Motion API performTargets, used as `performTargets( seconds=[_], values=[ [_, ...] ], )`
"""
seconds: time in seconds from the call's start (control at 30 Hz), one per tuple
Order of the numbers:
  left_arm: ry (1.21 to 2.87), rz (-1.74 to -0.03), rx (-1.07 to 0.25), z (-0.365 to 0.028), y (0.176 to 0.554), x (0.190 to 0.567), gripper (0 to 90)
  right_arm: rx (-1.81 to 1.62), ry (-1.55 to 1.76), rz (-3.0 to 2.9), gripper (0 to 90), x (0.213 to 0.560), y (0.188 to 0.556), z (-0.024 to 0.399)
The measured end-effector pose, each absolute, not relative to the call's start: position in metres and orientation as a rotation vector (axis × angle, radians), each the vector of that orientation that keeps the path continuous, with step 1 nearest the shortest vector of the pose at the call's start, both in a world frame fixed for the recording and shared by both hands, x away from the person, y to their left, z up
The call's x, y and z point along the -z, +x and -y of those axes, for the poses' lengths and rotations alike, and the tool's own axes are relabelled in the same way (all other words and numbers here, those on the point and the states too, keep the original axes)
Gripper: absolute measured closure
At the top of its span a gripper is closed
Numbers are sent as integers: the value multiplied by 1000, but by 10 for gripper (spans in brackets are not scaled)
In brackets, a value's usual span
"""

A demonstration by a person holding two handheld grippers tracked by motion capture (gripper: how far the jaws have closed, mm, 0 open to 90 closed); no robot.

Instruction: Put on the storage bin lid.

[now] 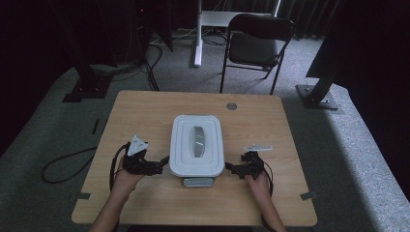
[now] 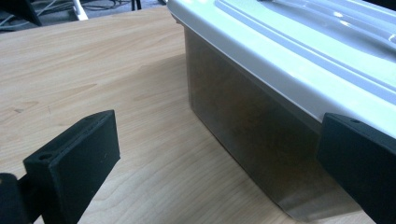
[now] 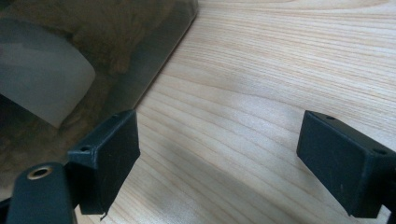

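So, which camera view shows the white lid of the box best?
The high view: the whole lid with its handle is visible from above. The left gripper view shows one long edge and part of the top. The right gripper view shows the box's see-through wall.

Storage box (image 1: 197,145): white lid (image 2: 299,51) with a pale grey, glossy handle recess (image 1: 197,141); clear, brown-tinted walls (image 2: 252,135), tan-brown mass behind them with a whitish curved patch (image 3: 39,79); grey latch (image 1: 197,181) at the near end. Left gripper (image 1: 159,166): matte black jaws, black cable, light grey three-cornered plate (image 1: 138,145) on top. Right gripper (image 1: 231,169): matte black jaws, brass-coloured ring (image 3: 39,172) at the jaw base, light grey plate (image 1: 257,148). Table (image 1: 145,111): light wood, fine straight grain of pale beige and honey streaks, small grey round cap (image 1: 231,106). Chair (image 1: 256,43): black. Floor (image 1: 358,159): speckled grey carpet. Backdrop: black curtains.
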State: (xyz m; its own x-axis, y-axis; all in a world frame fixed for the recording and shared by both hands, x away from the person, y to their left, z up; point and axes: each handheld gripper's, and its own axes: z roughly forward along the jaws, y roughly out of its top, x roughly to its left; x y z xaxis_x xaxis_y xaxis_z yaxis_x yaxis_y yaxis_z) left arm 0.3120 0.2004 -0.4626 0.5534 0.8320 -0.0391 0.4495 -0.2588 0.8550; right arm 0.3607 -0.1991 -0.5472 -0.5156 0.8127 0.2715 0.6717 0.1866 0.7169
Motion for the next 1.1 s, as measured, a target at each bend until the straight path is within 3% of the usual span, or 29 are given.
performTargets(
  seconds=[0.67, 1.1],
  values=[
    [1872, -1164, -542, -246, 305, 511, 8, -1231, 1442, -2234, 124, 543, 353, 219],
    [1906, -1146, -501, -248, 299, 528, 8, -1215, 1432, -2217, 124, 549, 346, 222]
  ],
)
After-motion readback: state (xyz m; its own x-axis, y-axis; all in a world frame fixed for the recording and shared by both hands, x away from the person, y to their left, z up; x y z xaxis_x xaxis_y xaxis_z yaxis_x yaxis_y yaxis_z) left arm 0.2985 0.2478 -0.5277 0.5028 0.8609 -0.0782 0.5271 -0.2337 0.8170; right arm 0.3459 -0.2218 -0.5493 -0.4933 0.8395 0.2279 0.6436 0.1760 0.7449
